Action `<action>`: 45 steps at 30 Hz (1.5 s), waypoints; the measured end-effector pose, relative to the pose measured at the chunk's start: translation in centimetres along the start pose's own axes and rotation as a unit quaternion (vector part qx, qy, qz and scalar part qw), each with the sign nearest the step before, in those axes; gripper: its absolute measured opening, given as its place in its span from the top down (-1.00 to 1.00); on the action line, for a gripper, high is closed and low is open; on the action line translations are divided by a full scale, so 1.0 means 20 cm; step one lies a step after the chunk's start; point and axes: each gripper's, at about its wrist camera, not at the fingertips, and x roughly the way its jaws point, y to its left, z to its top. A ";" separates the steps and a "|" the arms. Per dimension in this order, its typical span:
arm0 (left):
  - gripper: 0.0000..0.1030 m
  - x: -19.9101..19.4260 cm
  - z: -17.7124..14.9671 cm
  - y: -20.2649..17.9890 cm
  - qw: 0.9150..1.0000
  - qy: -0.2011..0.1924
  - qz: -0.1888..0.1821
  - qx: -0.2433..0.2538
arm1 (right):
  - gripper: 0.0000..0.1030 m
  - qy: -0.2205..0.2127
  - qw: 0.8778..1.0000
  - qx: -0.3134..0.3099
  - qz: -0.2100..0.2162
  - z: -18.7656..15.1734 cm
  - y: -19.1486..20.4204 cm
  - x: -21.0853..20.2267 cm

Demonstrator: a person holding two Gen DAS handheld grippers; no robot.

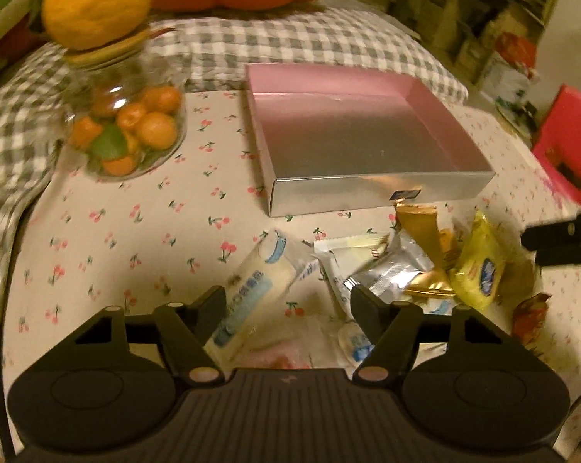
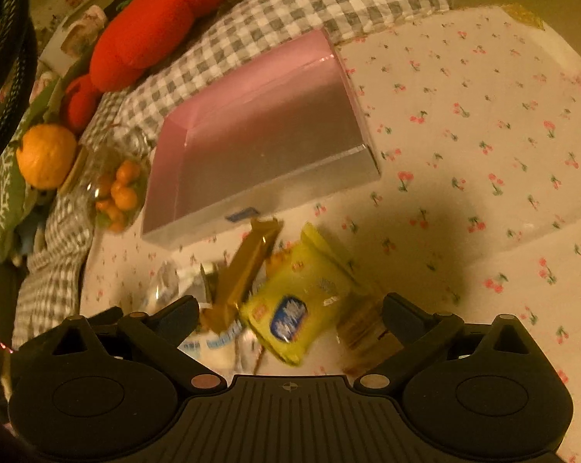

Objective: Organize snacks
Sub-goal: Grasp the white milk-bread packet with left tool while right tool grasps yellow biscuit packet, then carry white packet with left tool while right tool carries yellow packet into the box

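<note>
- Both claws are wide open with nothing in them. The left claw hovers over a white-and-blue snack packet; the right claw hangs over a yellow snack packet with a gold wrapper leaning right beside it.
- The snacks sit in a loose heap on the cherry-print surface, just in front of the pink-lined silver box, which looks empty.
- Biggest risk imo: the pile overlaps, so closing on one packet could pinch a neighbour too, or drag the silver foil packet along.
- The wrappers look slick and puffy, so a shallow grip could let one squirt out and slide off the surface.
- The two claws are working close together over the same heap, so they could bump each other.
- The glass jar of small oranges has a big orange balanced on its lid; a wide swing left could topple it.
- Both views are blurry, so I can't read the labels.
</note>
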 end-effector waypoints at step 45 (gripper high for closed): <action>0.62 0.06 -0.02 0.10 0.998 0.038 0.034 -0.035 | 0.04 -0.022 0.999 0.022 -0.038 0.00 0.03 0.12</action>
